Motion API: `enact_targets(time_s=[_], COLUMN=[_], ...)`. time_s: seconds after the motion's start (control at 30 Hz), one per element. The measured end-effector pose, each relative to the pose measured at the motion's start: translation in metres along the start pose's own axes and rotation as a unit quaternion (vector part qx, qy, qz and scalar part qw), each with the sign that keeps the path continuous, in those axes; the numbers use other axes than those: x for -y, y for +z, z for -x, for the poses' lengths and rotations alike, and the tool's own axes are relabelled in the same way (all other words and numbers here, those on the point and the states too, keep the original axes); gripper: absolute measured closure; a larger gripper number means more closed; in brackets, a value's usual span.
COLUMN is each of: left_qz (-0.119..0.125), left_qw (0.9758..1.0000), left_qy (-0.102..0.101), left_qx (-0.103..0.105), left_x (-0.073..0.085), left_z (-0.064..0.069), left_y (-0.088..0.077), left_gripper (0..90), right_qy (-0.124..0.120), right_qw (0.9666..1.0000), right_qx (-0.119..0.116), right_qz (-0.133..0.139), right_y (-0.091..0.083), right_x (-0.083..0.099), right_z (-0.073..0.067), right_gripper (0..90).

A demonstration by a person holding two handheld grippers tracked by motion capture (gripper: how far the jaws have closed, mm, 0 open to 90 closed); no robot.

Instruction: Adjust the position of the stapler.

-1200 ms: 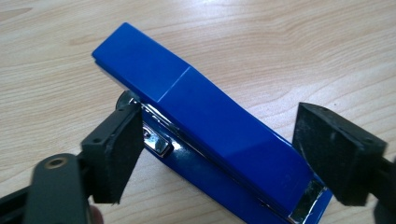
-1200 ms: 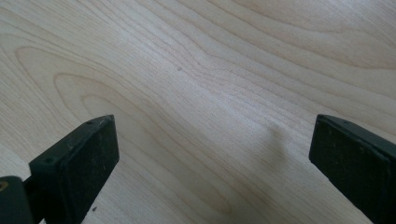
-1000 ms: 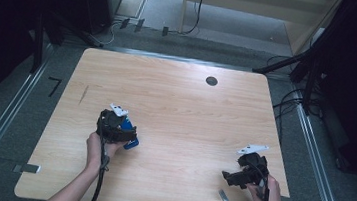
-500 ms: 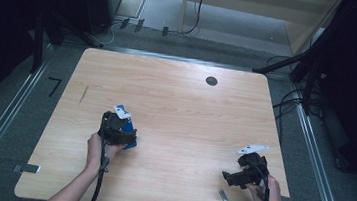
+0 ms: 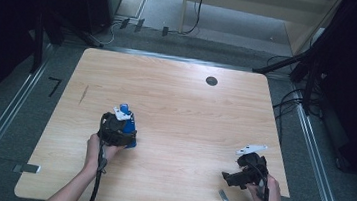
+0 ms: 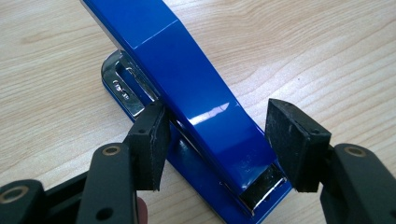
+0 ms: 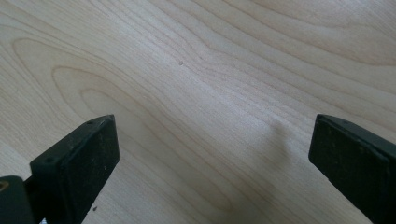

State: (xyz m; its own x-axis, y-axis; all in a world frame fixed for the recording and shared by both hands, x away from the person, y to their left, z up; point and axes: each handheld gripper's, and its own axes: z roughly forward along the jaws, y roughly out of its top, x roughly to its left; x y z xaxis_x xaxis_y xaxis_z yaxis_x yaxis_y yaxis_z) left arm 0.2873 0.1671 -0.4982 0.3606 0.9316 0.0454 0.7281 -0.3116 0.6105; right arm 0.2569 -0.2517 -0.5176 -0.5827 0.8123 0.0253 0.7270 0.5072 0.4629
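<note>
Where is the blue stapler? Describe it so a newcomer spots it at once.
Start at the wooden table and look to its left half, toward the near edge. There the left tool straddles the blue stapler, its jaws having just been closing around it. The stapler is glossy blue with chrome metal parts, unlike the small grey piece near the right tool.

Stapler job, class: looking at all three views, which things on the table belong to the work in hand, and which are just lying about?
Belonging to the job:
- blue stapler
- left gripper, jaws just closing either side of the stapler, right pad not yet touching

Lying about:
- small grey metal piece near the table's front edge
- dark round spot at the far side
- right gripper, open over bare wood
</note>
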Motion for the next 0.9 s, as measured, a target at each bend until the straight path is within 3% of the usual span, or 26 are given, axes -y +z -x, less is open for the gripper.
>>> enact_targets(time_s=[0.17,0.9], left_qz=[-0.003,-0.009], left_qw=[0.9999,0.9986], left_qy=[-0.003,0.028], left_qx=[0.015,0.044], left_x=[0.0018,0.0035], left_z=[-0.001,0.0006], left_y=[0.0004,-0.0015], left_gripper=[46.4,54.6], right_qy=[-0.005,-0.008], right_qw=[1.0,1.0], right_qx=[0.0,0.001], right_qz=[0.0,-0.001], right_y=[-0.0008,-0.0006], right_x=[-0.0003,-0.0008], right_z=[-0.0005,-0.0009], right_gripper=[2.0,2.0])
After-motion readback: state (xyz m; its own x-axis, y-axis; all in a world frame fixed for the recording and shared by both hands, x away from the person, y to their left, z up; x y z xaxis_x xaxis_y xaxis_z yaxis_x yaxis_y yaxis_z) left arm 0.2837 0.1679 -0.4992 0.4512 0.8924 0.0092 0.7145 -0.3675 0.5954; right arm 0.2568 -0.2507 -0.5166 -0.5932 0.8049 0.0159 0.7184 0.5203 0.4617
